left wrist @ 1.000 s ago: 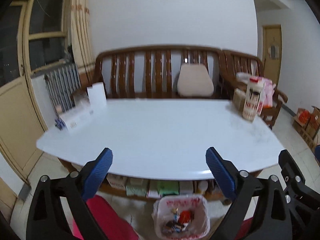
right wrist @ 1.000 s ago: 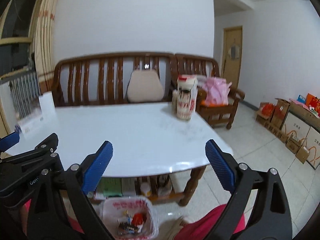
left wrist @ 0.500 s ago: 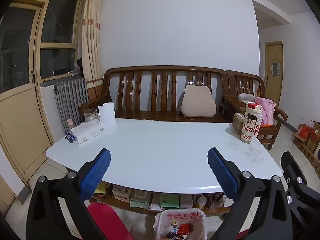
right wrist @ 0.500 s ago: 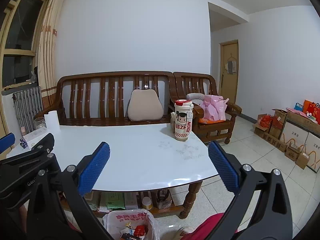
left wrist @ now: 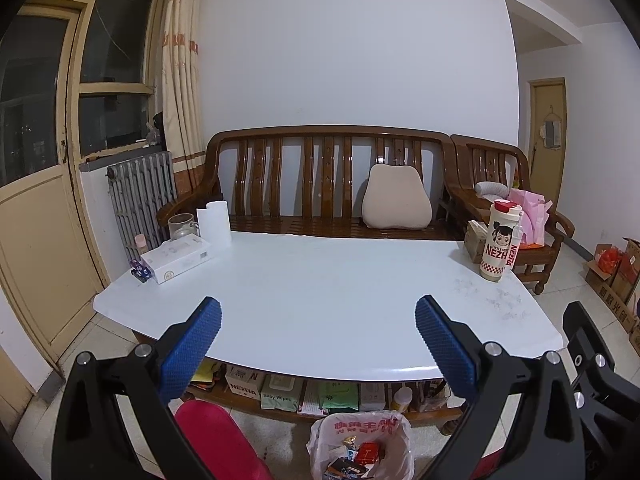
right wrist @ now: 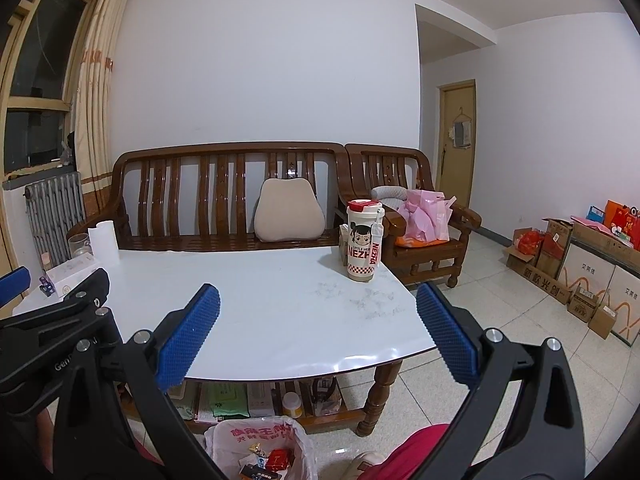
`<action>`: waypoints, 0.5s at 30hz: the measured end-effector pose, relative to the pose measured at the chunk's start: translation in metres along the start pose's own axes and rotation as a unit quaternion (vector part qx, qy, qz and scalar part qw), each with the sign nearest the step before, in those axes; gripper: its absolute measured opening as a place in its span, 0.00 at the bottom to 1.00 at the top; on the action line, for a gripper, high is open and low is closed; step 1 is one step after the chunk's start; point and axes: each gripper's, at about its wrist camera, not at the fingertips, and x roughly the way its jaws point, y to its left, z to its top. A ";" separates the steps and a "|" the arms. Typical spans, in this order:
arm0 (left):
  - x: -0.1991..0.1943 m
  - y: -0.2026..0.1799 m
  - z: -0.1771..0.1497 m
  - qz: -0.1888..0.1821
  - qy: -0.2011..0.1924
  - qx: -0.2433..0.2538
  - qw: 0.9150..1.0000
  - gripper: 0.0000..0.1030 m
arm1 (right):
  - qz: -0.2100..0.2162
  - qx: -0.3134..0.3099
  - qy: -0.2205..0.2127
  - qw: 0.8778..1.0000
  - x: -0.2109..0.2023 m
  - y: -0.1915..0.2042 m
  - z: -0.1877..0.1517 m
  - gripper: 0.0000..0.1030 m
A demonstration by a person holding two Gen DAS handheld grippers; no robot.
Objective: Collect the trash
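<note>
A trash bin lined with a white plastic bag (left wrist: 360, 446) stands on the floor at the near edge of the white table (left wrist: 320, 300); it holds several wrappers. It also shows in the right wrist view (right wrist: 260, 448). My left gripper (left wrist: 316, 344) is open and empty, held in front of the table above the bin. My right gripper (right wrist: 318, 332) is open and empty, beside the left one. The white table (right wrist: 280, 312) shows no loose trash on its top.
On the table: a tissue box (left wrist: 176, 259), a paper roll (left wrist: 213, 222), a glass jar (left wrist: 182, 226) at the left, a tall NEZHA cup (left wrist: 500, 242) at the right. A wooden bench (left wrist: 328, 184) stands behind. Cardboard boxes (right wrist: 572, 272) line the right wall. Packages fill the shelf (left wrist: 312, 394) under the table.
Both grippers have tilted up and drawn back a little; more wall and less of the bin shows now. Both stay open and empty.
</note>
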 end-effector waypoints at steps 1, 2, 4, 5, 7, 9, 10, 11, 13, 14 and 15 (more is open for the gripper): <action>0.000 0.000 0.000 0.000 0.001 -0.001 1.000 0.92 | 0.000 0.000 0.000 1.000 0.001 0.000 -0.001 0.93; 0.000 0.000 0.000 -0.001 0.002 -0.001 1.000 0.92 | -0.001 -0.001 0.000 1.000 0.000 0.000 -0.001 0.93; 0.001 0.001 -0.001 -0.002 0.004 0.000 1.000 0.92 | -0.002 -0.002 0.000 1.000 0.001 0.000 0.000 0.93; 0.001 0.001 -0.001 -0.002 0.005 -0.001 1.000 0.92 | -0.001 -0.001 0.001 1.000 0.000 0.000 0.000 0.93; 0.001 0.001 -0.001 -0.003 0.006 -0.001 1.000 0.92 | -0.001 -0.002 0.002 1.000 -0.001 -0.001 -0.001 0.93; 0.001 0.002 -0.001 -0.004 0.007 -0.001 1.000 0.92 | -0.002 -0.002 0.002 1.000 -0.001 -0.001 0.000 0.93; 0.002 0.002 -0.001 -0.003 0.006 -0.001 1.000 0.92 | -0.002 -0.002 0.002 1.000 -0.001 -0.001 0.000 0.93; 0.002 0.002 -0.001 -0.003 0.007 -0.001 1.000 0.92 | -0.001 -0.001 0.002 1.000 0.000 -0.001 0.000 0.93; 0.002 0.002 -0.001 -0.004 0.007 -0.001 1.000 0.92 | -0.001 -0.001 0.002 1.000 0.002 -0.002 0.000 0.93; 0.002 0.002 -0.001 -0.004 0.007 -0.001 1.000 0.92 | -0.001 -0.001 0.002 1.000 0.002 -0.001 0.000 0.93; 0.002 0.002 -0.001 -0.003 0.007 -0.001 1.000 0.92 | 0.000 -0.001 0.003 1.000 0.001 -0.002 0.000 0.93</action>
